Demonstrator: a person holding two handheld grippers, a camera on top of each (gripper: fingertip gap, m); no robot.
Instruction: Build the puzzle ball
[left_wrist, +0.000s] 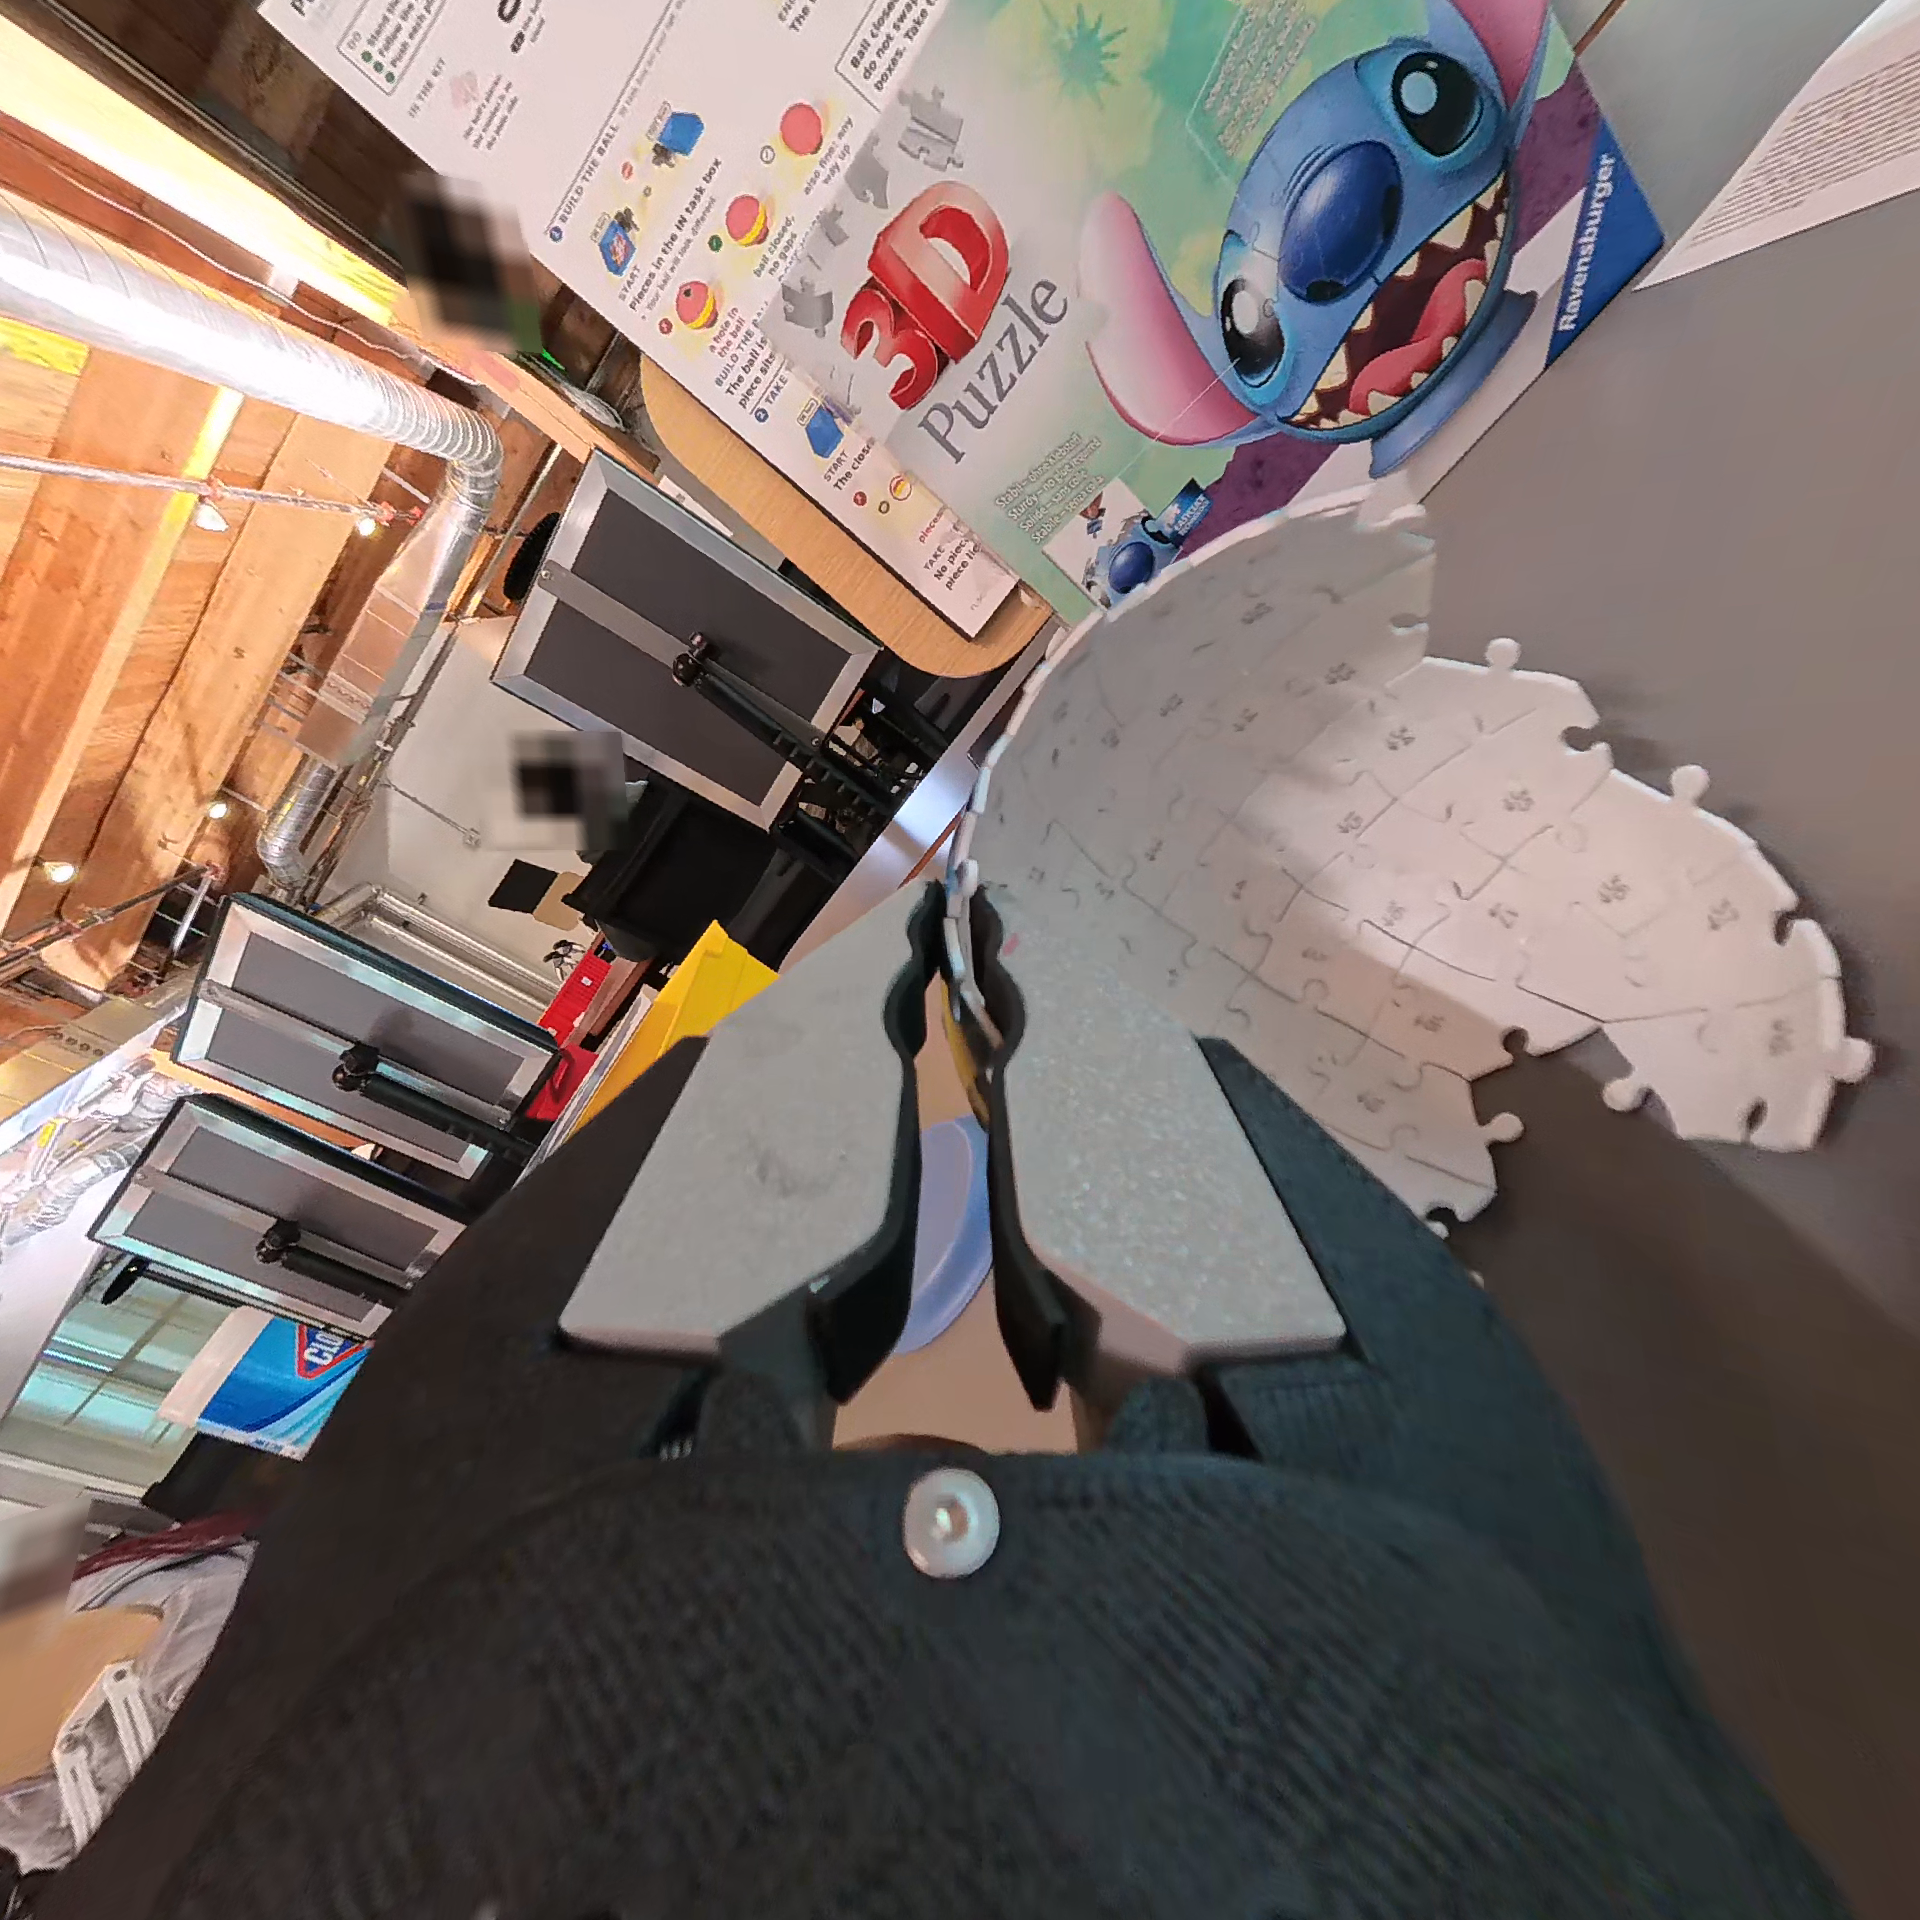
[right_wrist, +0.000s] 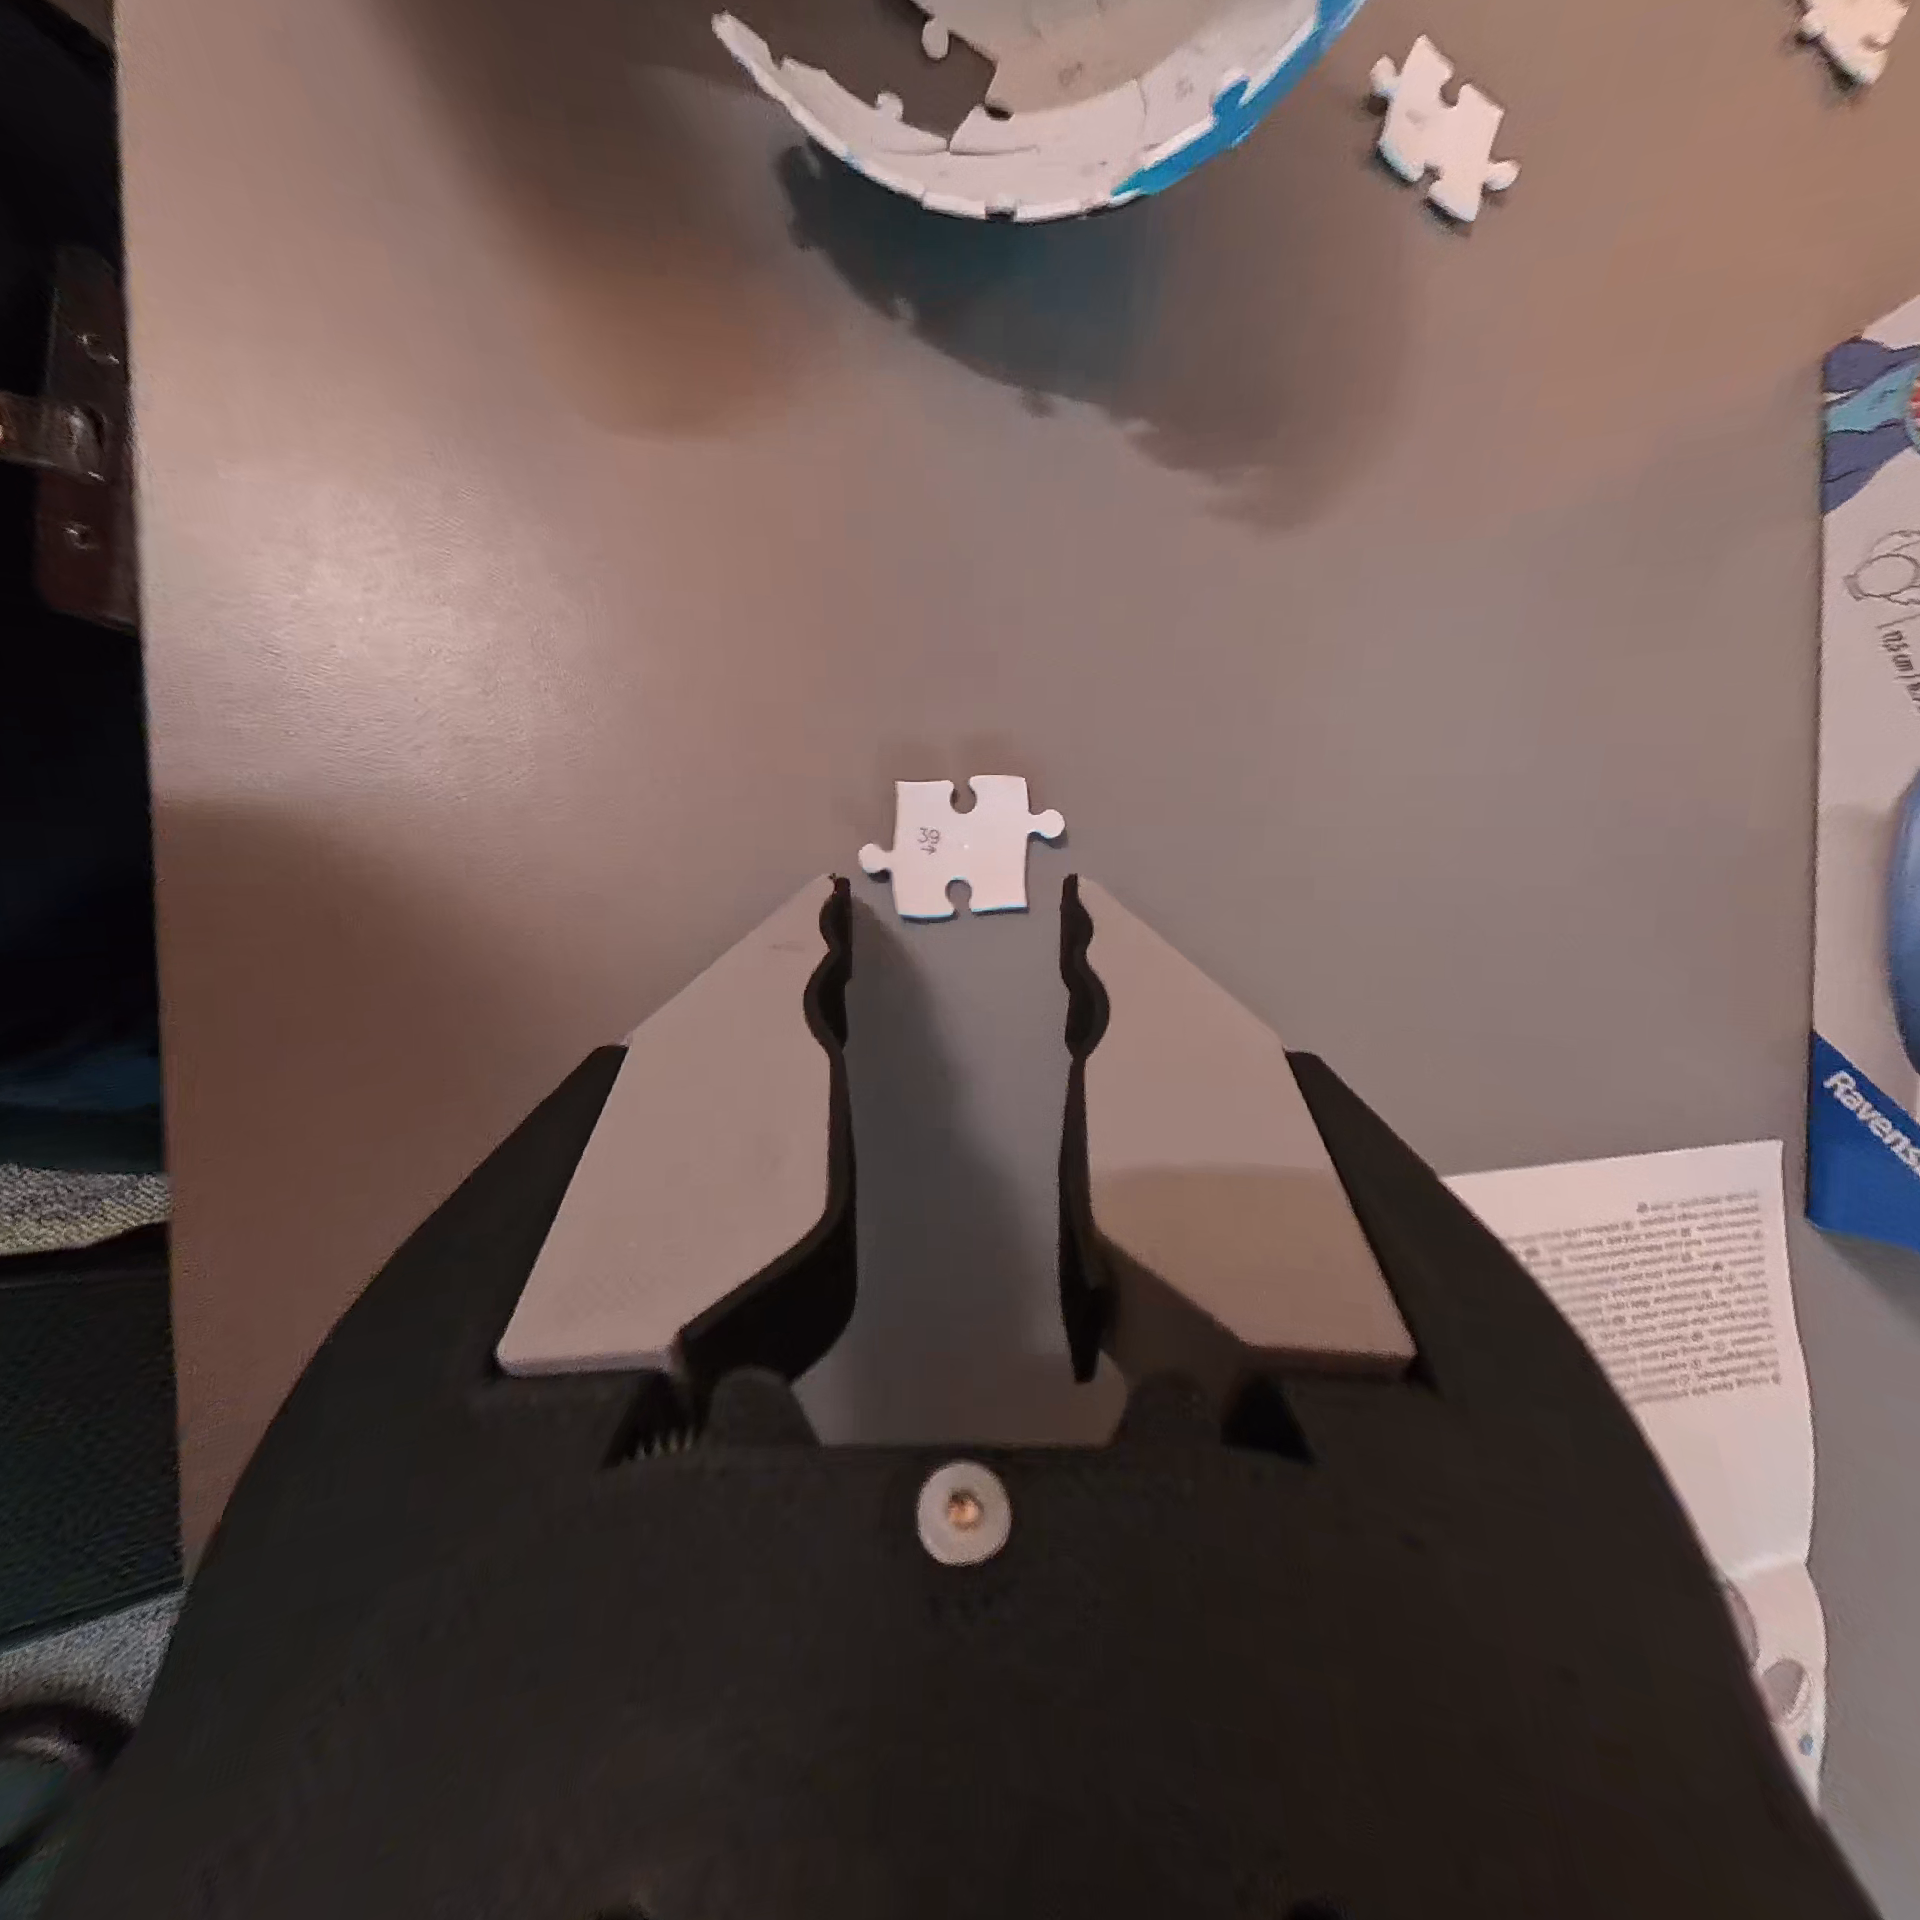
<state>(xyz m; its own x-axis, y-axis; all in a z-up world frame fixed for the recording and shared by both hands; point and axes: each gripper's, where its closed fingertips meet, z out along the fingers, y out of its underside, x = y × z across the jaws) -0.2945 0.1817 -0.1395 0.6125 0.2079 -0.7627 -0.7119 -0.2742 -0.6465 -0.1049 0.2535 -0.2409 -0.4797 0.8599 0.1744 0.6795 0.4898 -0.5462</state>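
Now, in the left wrist view, my left gripper (left_wrist: 961, 935) is clenching its jaws on the rim of the half-built puzzle ball (left_wrist: 1299, 831), a light, flexing shell. In the right wrist view, my right gripper (right_wrist: 954, 883), jaws released, is hovering over a thin loose piece (right_wrist: 961, 847) lying flat on the counter (right_wrist: 520, 623); I judge its edges the best hold.

Grey tabletop (right_wrist: 520, 623), wooden ceiling beams (left_wrist: 156, 644), silver duct (left_wrist: 312, 384), dark metal-edged cases (left_wrist: 675, 634)
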